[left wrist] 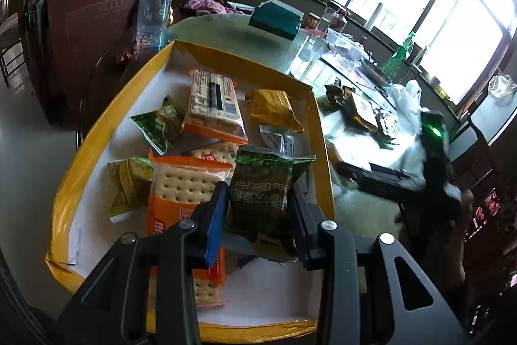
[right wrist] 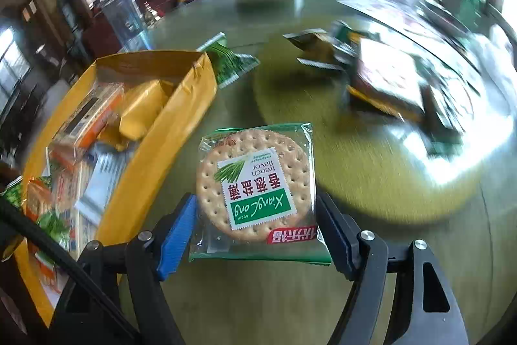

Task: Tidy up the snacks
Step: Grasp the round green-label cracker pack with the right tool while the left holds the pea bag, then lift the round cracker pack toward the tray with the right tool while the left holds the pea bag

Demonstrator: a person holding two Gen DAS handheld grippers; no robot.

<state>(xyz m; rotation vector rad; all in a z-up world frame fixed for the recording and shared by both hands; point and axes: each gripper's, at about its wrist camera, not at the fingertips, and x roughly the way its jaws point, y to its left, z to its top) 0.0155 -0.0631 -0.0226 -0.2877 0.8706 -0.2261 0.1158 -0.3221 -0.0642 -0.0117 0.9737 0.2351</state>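
Observation:
A yellow-rimmed cardboard box (left wrist: 97, 131) holds several snack packets: orange cracker packs (left wrist: 184, 183), a yellow packet (left wrist: 274, 109) and small green ones (left wrist: 158, 125). My left gripper (left wrist: 260, 199) hangs over the box's near part, shut on a dark green pea packet (left wrist: 265, 180). In the right wrist view my right gripper (right wrist: 255, 212) is shut on a clear packet with a round scallion cracker (right wrist: 255, 180), above the green table just right of the box (right wrist: 200, 92). The packet looks sharp while the table is blurred.
A green packet (right wrist: 229, 60) lies by the box's far corner. More packets are piled to the right (right wrist: 381, 80). A teal box (left wrist: 274, 18), jars, a clear container and white plastic bags (left wrist: 407, 99) crowd the table's far side. A water bottle (left wrist: 155, 12) stands behind the box.

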